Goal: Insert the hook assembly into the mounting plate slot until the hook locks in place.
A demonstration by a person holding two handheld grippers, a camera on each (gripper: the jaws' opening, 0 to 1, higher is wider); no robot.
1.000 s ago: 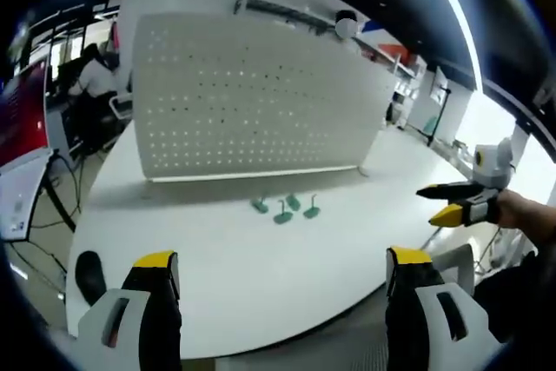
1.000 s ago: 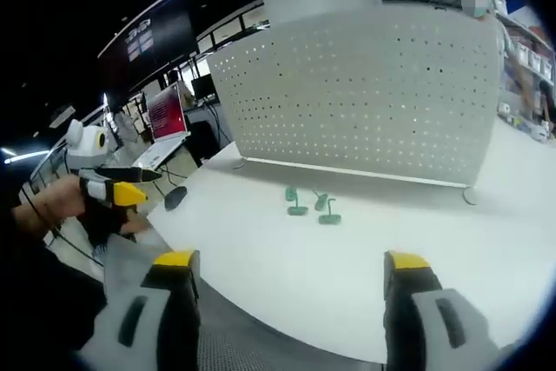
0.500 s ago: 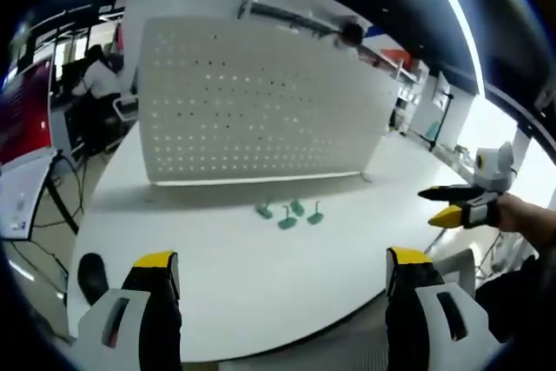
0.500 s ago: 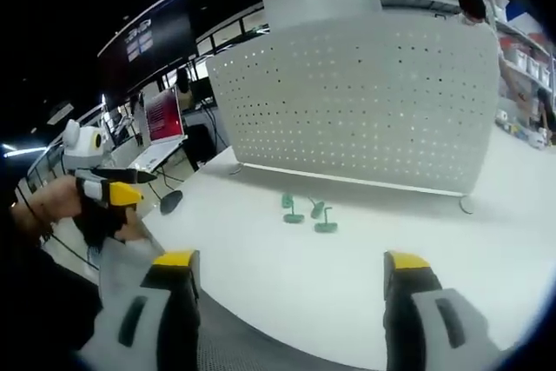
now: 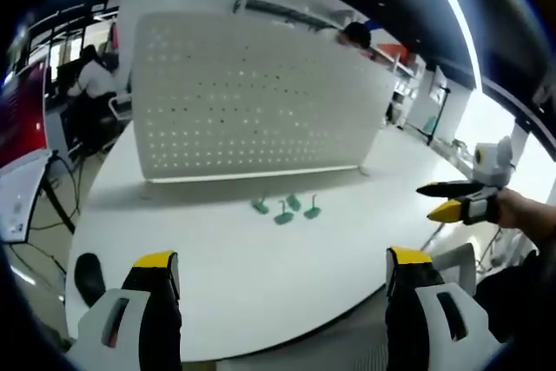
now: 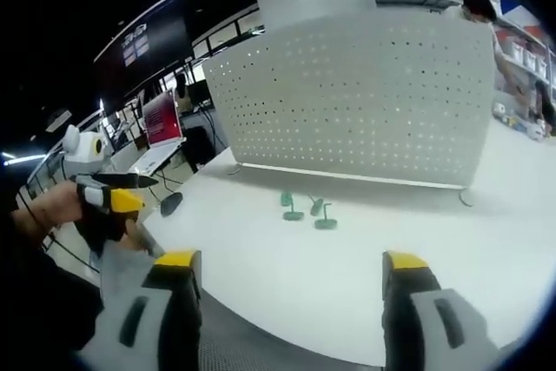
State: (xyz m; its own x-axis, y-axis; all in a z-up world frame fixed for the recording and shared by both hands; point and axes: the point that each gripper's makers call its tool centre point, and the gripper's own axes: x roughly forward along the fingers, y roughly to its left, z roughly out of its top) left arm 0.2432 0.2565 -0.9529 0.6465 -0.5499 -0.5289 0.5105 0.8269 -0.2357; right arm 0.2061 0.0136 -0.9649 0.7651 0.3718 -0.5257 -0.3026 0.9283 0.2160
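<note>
The green hooks (image 5: 287, 208) lie loose on the white table (image 5: 217, 249), well ahead of both tongs and just before the upright pegboard plate (image 5: 252, 97), handy for slotting in. Left gripper (image 5: 282, 288) and right gripper (image 6: 287, 288) hover wide apart, empty, short of the table edge

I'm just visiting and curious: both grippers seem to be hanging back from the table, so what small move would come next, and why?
Probably a reach forward with one open gripper, say the right gripper, toward the green hooks. The hooks lie loose on the white table in front of the pegboard, neither gripper holds anything, and the left gripper is open too.
</note>
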